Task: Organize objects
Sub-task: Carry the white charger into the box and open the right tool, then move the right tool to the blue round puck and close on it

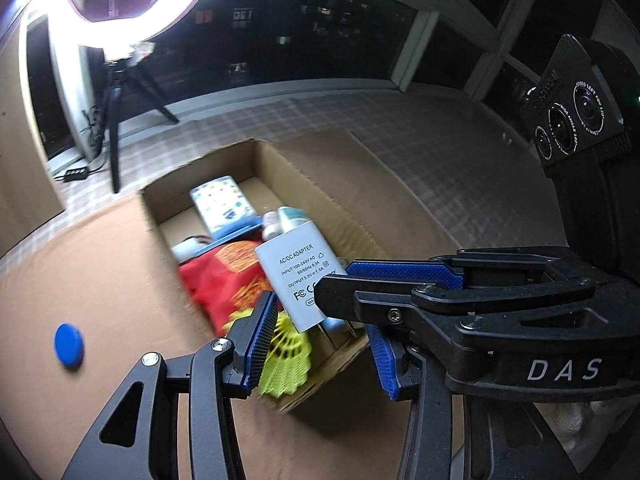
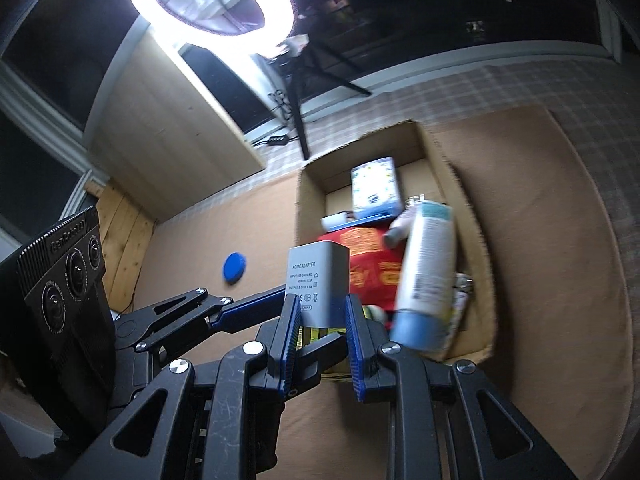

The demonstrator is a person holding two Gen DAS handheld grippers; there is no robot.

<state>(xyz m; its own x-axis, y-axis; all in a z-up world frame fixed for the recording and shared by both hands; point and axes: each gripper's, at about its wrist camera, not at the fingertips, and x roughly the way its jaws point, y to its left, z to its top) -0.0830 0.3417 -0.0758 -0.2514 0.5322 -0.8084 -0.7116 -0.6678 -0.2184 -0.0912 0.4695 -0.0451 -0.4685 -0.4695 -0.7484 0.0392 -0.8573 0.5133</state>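
Observation:
My right gripper (image 2: 322, 316) is shut on a white AC/DC adapter (image 2: 318, 280) and holds it above the near end of an open cardboard box (image 2: 308, 196). In the left wrist view the right gripper (image 1: 340, 280) comes in from the right with the adapter (image 1: 298, 276). My left gripper (image 1: 320, 336) is open and empty, with the adapter between its spread fingers, not touching them. The box (image 1: 276, 160) holds a patterned tissue pack (image 2: 374, 186), a red packet (image 2: 372, 268), a white and blue bottle (image 2: 428, 276) and a yellow shuttlecock (image 1: 286, 356).
A blue round cap (image 1: 69, 346) lies on the brown mat (image 1: 100, 272) left of the box; it also shows in the right wrist view (image 2: 235, 267). A ring light (image 2: 214, 4) on a tripod (image 2: 298, 108) stands beyond the box. Checked floor surrounds the mat.

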